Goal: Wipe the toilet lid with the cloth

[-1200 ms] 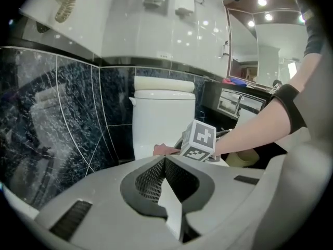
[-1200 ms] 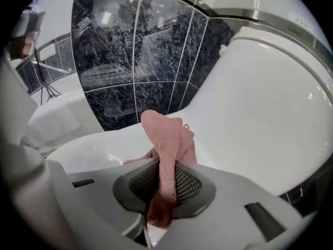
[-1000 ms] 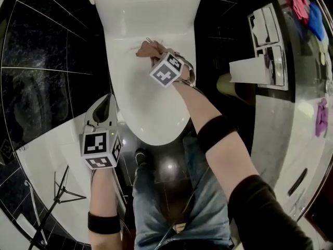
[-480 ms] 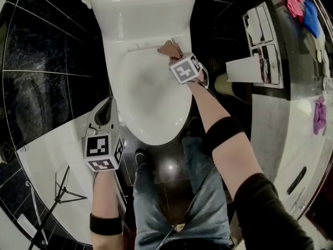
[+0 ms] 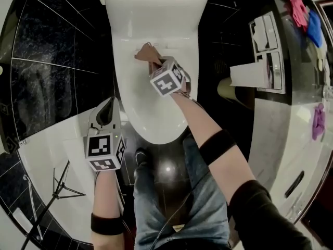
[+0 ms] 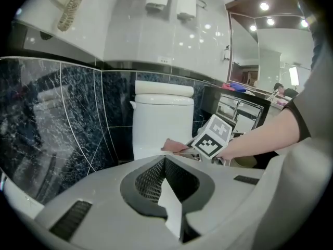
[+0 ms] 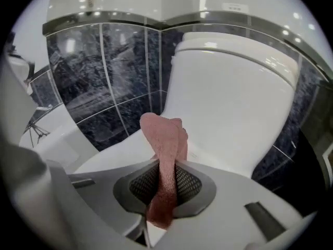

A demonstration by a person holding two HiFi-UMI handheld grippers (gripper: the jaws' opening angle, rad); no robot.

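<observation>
As our right gripper [image 5: 155, 64], jaws just tightening on the pink terry cloth [image 5: 146, 52], holds it over the white oval toilet lid [image 5: 148, 111] at its far end, we judge wiping unfinished; our left gripper [image 5: 106, 110] sits shut, empty.

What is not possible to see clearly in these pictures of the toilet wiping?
1. Whether the cloth touches the toilet lid: in the head view the right gripper covers the spot; in the right gripper view its own body hides it.
2. What the pink and blue items are: head view, too small, at the edge.
</observation>
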